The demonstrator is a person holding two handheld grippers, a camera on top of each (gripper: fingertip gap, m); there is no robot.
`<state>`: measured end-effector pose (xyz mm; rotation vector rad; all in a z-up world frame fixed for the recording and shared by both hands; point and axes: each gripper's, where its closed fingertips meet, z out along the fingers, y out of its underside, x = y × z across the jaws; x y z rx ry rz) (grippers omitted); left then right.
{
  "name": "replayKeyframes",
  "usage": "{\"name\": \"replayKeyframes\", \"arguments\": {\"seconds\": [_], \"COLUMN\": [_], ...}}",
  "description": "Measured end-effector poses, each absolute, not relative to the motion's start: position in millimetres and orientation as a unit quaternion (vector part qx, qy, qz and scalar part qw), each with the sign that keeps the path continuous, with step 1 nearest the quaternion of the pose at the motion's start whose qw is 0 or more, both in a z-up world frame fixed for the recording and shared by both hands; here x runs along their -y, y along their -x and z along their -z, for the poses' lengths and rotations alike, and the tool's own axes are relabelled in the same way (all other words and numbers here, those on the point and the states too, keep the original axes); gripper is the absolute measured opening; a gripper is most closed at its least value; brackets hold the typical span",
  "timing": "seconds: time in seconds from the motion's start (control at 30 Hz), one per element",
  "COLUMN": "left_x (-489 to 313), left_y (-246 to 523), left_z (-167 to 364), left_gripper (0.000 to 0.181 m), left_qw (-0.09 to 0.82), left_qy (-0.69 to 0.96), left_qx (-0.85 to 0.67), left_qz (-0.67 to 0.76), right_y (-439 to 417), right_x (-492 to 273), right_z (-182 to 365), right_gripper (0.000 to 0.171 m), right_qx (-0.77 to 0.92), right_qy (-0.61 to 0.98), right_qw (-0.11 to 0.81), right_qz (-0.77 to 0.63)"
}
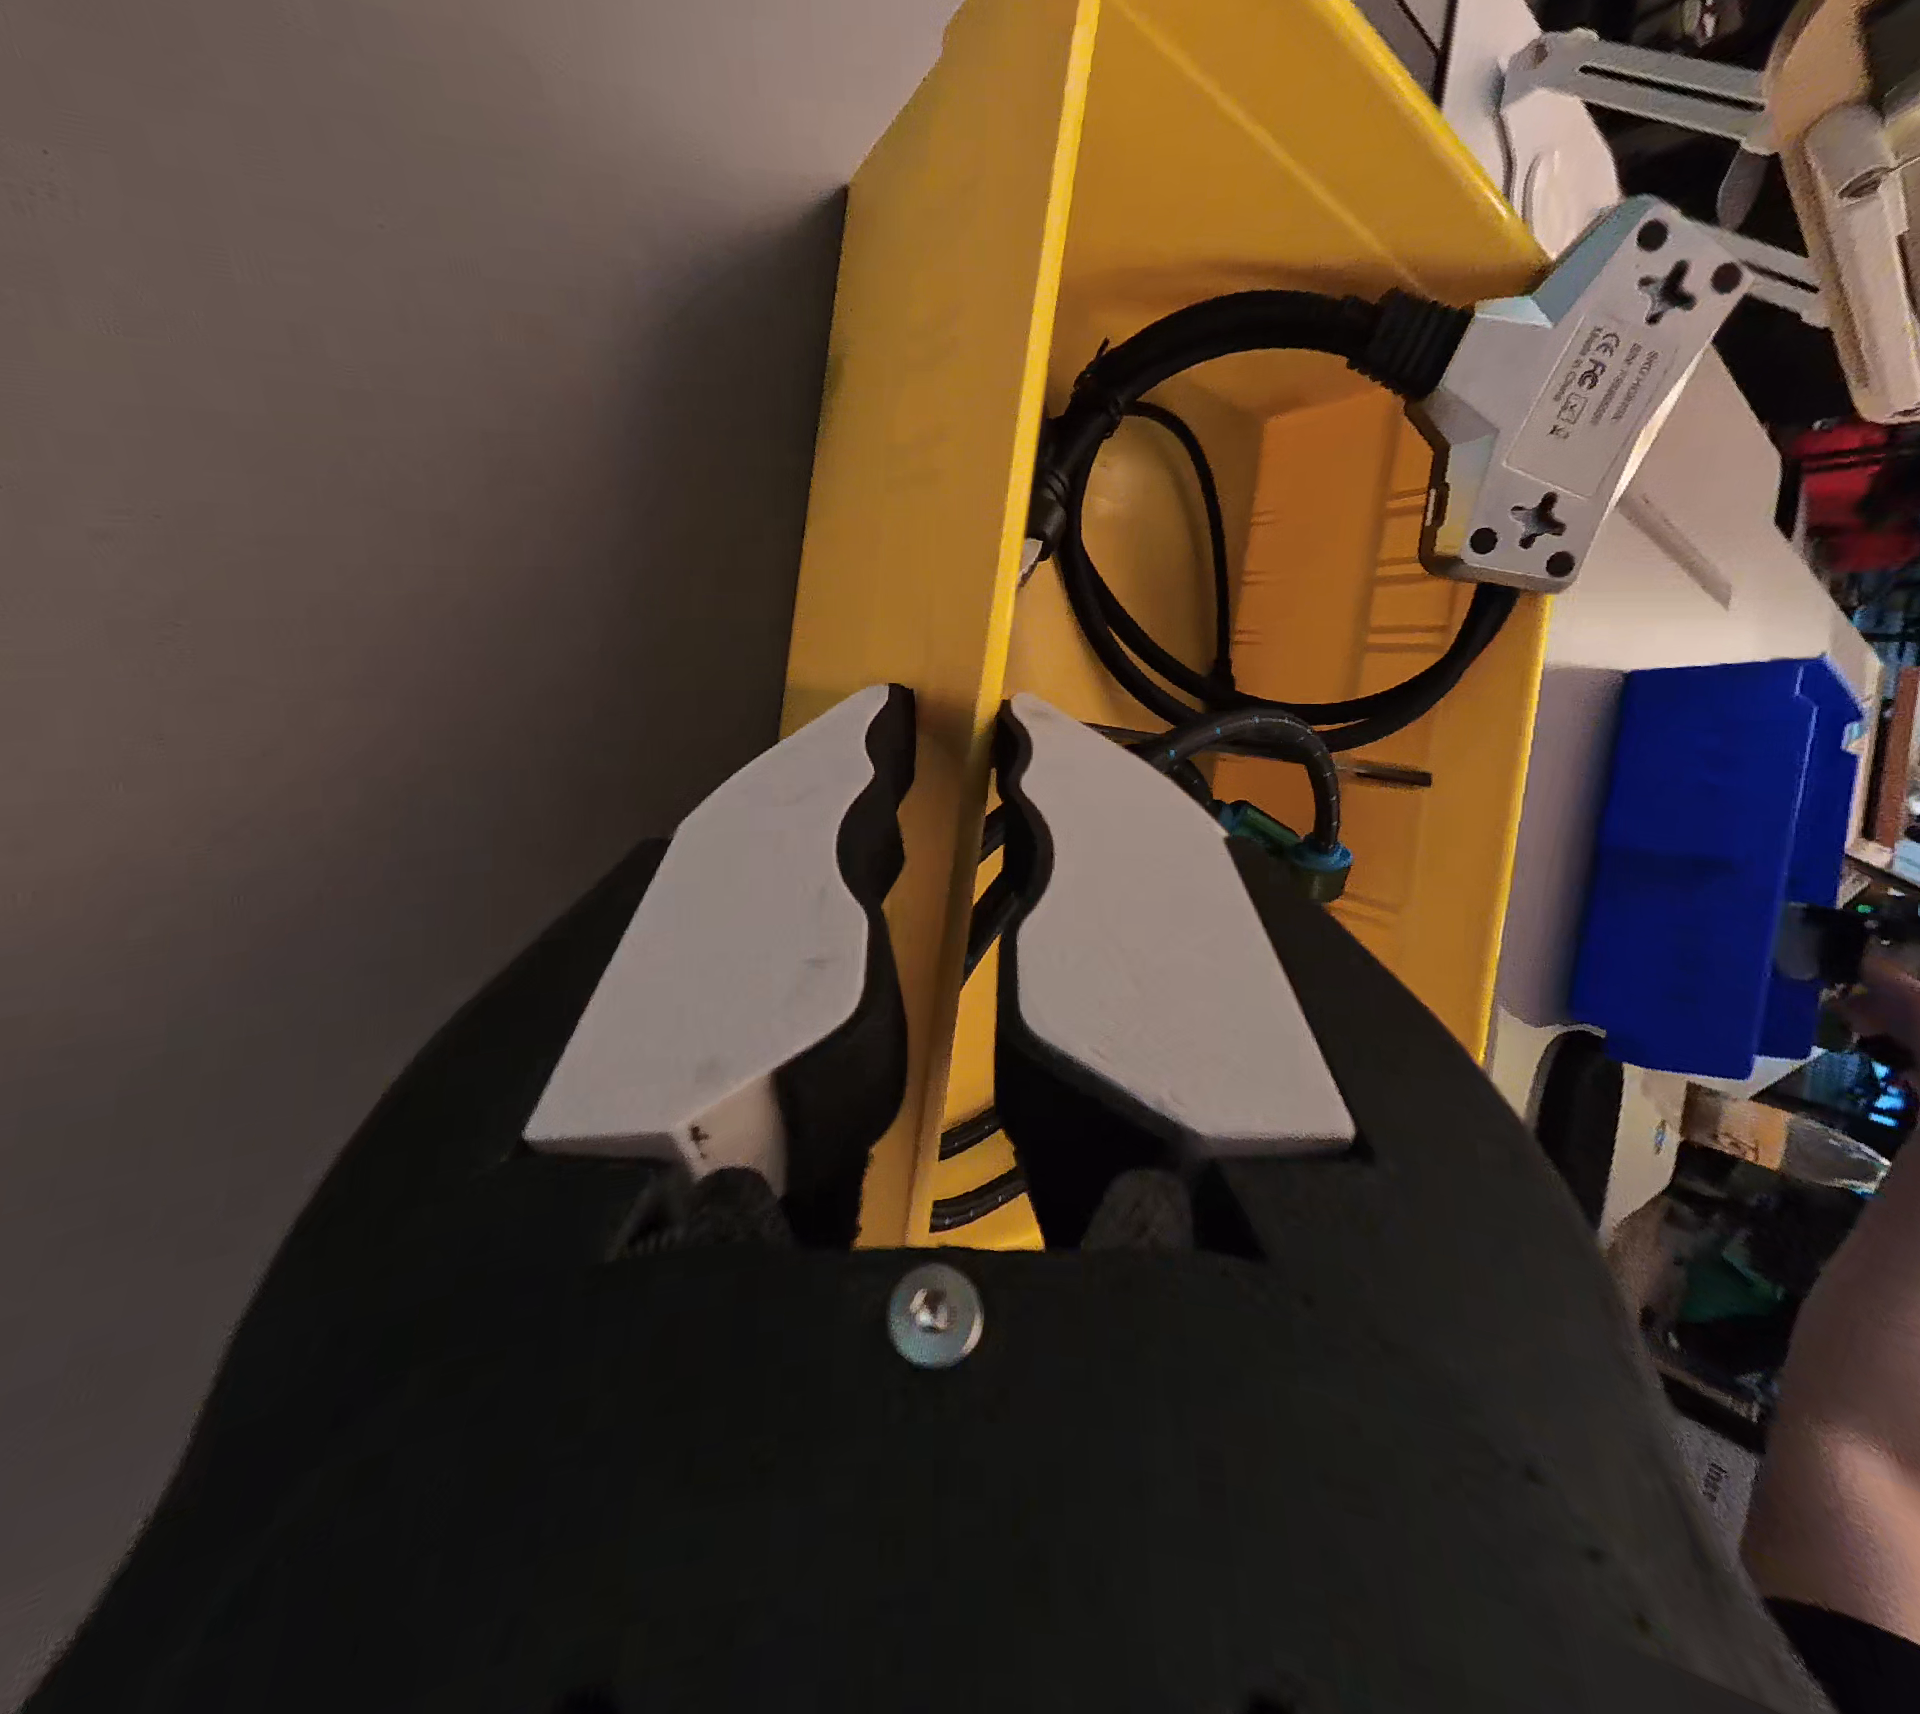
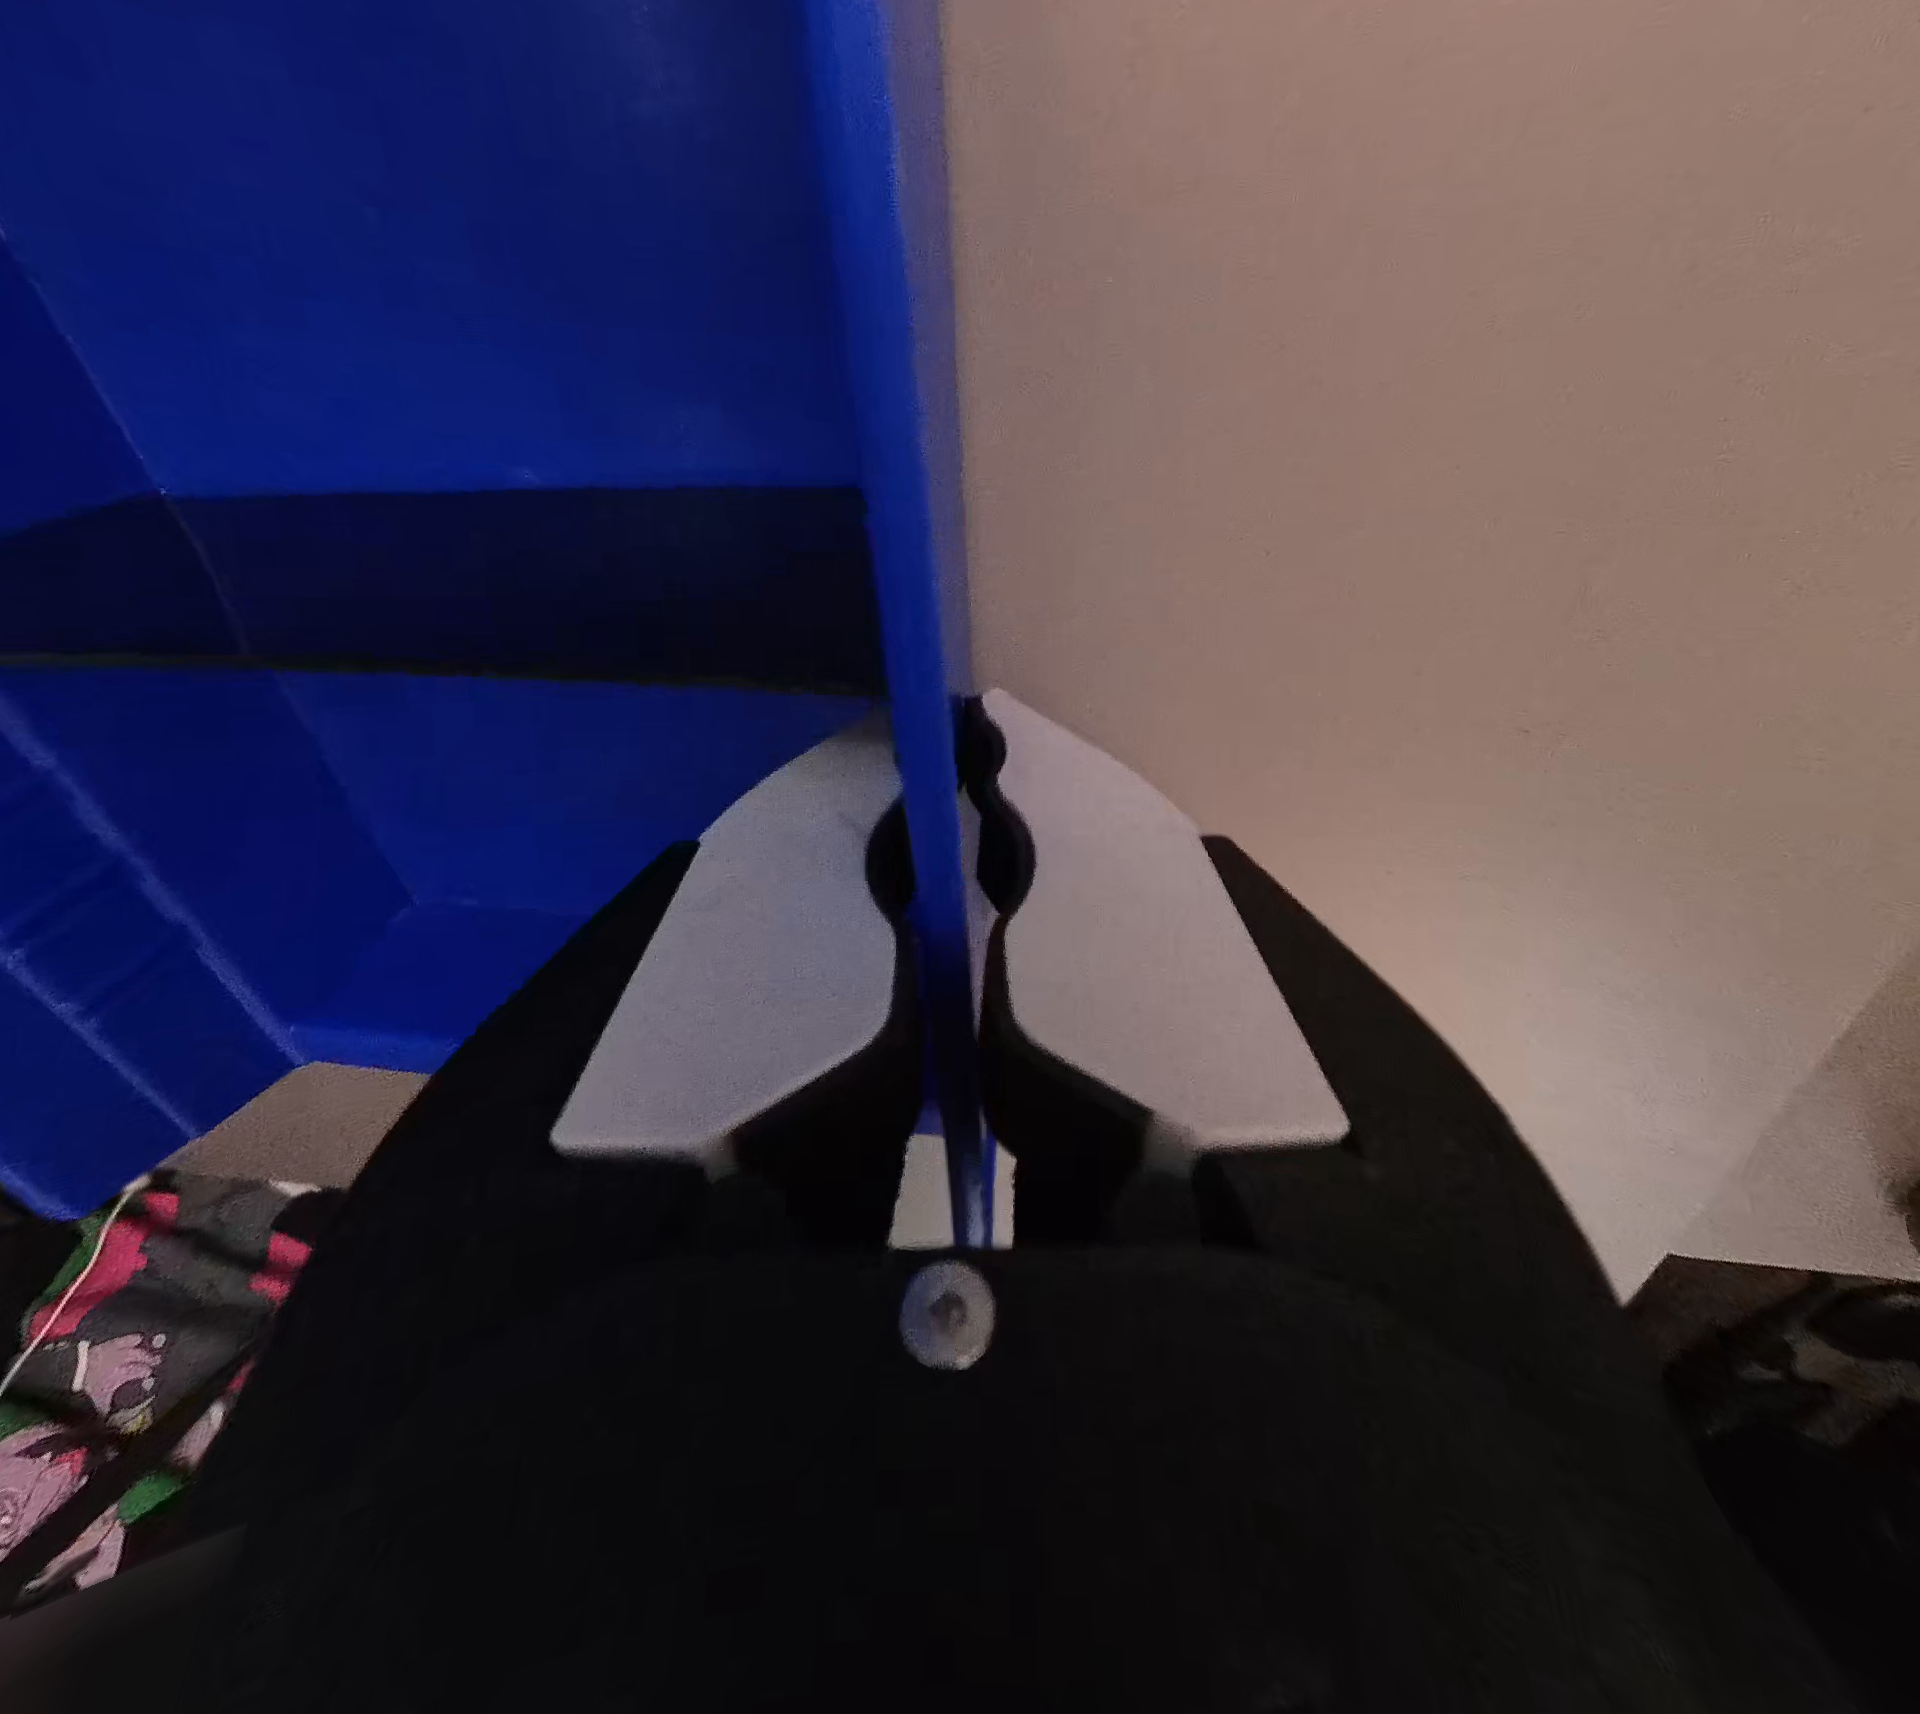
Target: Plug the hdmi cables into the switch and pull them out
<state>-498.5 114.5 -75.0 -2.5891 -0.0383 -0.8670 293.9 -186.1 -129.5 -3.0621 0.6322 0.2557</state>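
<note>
**Both claws are on bin walls, not yet on the cables**

You are holding the yellow bin [image 1: 1195, 137] with the left claw [image 1: 951, 708], its two fingers straddling the near wall and closing on it. Keep that pinch square to the wall so the bin is not twisting as you drag or steady it on the counter [image 1: 364, 314].

The right claw [image 2: 951, 708] is clamping the thin wall of the blue bin [image 2: 416, 210] in the same way, fingers pressing on either side.

The switch [image 1: 1558, 407] is lying tilted, underside up, over the yellow bin's far rim, well ahead and to the right of the left claw. One black hdmi cable [image 1: 1226, 324] is already seated in it (the rest is coiling inside the bin). A braided cable [image 1: 1309, 760] is sitting just beyond the left claw's right finger.

Next, I judge, you are needing a free claw for the switch.
</note>
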Motion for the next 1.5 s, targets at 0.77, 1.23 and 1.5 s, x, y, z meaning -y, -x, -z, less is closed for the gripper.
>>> {"name": "replayKeyframes", "arguments": {"seconds": [0.77, 1.23, 1.5], "left_x": [-118.0, -113.0, -110.4], "left_y": [472.1, 474.9, 476.8], "left_z": [76.3, 75.9, 75.3], "left_gripper": [0.014, 0.014, 0.014], "left_qw": [0.198, 0.194, 0.192], "left_qy": [0.928, 0.927, 0.924], "left_qx": [-0.022, -0.008, 0.0], "left_qz": [0.315, 0.32, 0.33], "right_y": [-310.4, -321.8, -320.8], "right_x": [185.4, 182.4, 184.2], "right_z": [130.0, 131.3, 129.8], "right_gripper": [0.007, 0.007, 0.007], "right_qx": [-0.235, -0.24, -0.234], "right_qy": [0.967, 0.967, 0.969], "right_qw": [0.031, 0.041, 0.051], "right_qz": [-0.089, -0.068, -0.067]}}
